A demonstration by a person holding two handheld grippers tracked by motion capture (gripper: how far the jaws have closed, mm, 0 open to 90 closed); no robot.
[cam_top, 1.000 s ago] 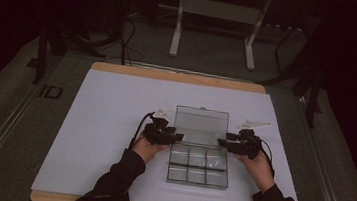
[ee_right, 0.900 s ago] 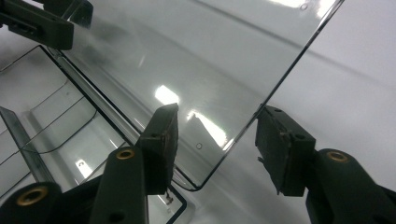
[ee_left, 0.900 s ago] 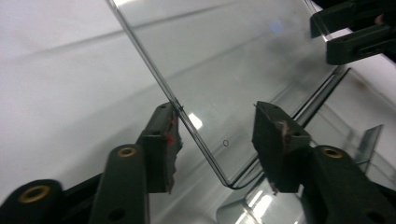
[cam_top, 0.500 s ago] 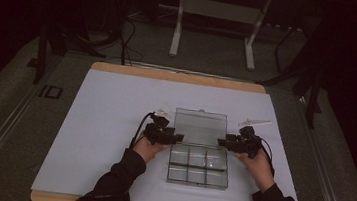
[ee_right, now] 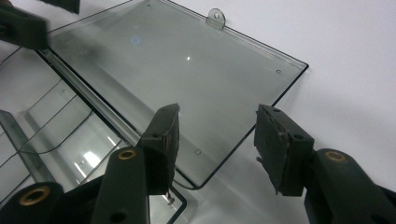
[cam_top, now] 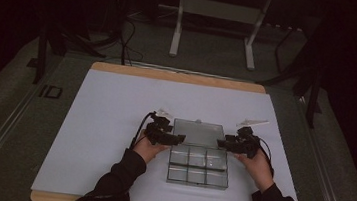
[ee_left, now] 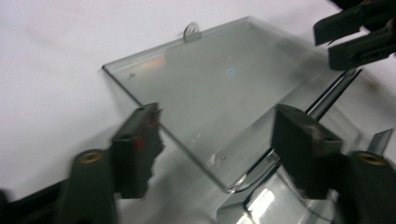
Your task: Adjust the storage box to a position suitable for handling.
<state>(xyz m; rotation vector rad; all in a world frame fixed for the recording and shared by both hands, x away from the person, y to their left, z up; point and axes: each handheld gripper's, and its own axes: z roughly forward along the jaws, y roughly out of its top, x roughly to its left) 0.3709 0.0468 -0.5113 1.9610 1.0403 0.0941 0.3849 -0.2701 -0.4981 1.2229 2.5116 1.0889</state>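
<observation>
A clear plastic compartment box (cam_top: pixel 198 169) stands near the table's front. Its lid (cam_top: pixel 198 133) is swung back and lies almost flat behind it. My left gripper (cam_top: pixel 178 139) sits at the lid's left end by the hinge. In the left gripper view its jaws (ee_left: pixel 217 126) have just been opening; the lid's corner (ee_left: pixel 219 79) lies between them untouched. My right gripper (cam_top: pixel 222 144) is at the lid's right end. Its open jaws (ee_right: pixel 217 123) straddle the other lid corner (ee_right: pixel 177 60) without pressing on it. The compartments (ee_right: pixel 56 126) look empty.
A white sheet (cam_top: pixel 116 104) covers the wooden-edged table. A small hanging tab (ee_right: pixel 216 17) sticks out from the lid's far edge. Beyond the table stand a metal frame's legs (cam_top: pixel 214 29) and dark cables on the floor.
The lid stood tilted up behind the box a second ago; now it lies lower, nearly flat. The left gripper's jaws have spread apart. Both hands stayed put.
</observation>
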